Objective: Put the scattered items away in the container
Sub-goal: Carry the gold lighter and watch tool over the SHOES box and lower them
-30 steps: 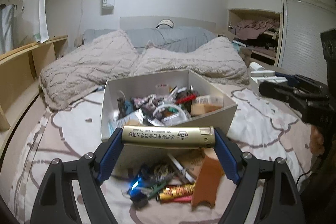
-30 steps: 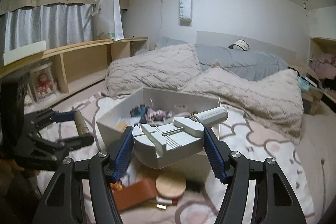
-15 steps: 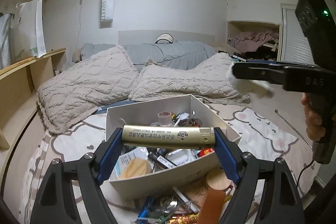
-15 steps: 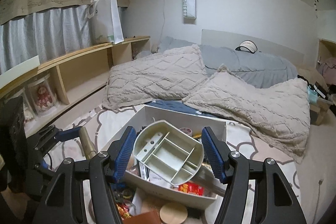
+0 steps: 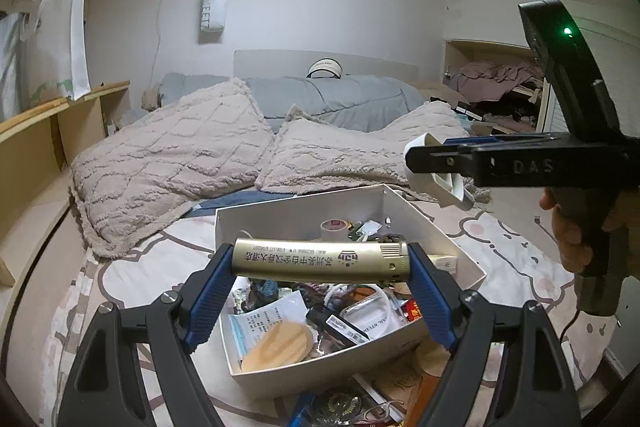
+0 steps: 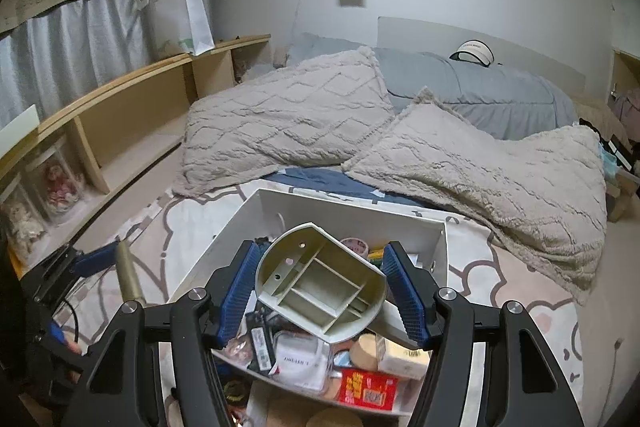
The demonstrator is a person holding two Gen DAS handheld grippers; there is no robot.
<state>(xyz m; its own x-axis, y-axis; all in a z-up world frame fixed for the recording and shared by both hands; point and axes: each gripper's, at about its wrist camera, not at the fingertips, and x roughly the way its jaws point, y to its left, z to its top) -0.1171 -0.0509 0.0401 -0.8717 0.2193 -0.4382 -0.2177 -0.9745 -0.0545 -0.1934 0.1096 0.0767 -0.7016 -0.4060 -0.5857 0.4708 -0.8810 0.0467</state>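
Observation:
My left gripper (image 5: 320,251) is shut on a gold tube (image 5: 304,261) with printed text, held crosswise above the near part of the white box (image 5: 296,207). The box is full of several small items. My right gripper (image 6: 320,247) is shut on a white plastic holder (image 6: 320,291), tipped so that its ribbed compartments face the camera, over the box (image 6: 352,219). In the left wrist view the right gripper (image 5: 424,159) hangs high at the right with the holder (image 5: 452,187) below its tips. The right wrist view shows the left gripper (image 6: 120,255) and tube (image 6: 128,275) at lower left.
The box sits on a patterned bedspread (image 5: 132,267). Loose items, among them a brown leather piece (image 5: 424,395), lie in front of it. Two beige pillows (image 6: 288,123) and a grey duvet (image 6: 480,87) fill the far side. A wooden shelf (image 6: 140,95) runs along the left.
Both grippers rose and moved forward from in front of the box to over it, each keeping its load. The white holder tipped over, so its hollow ribbed side now shows.

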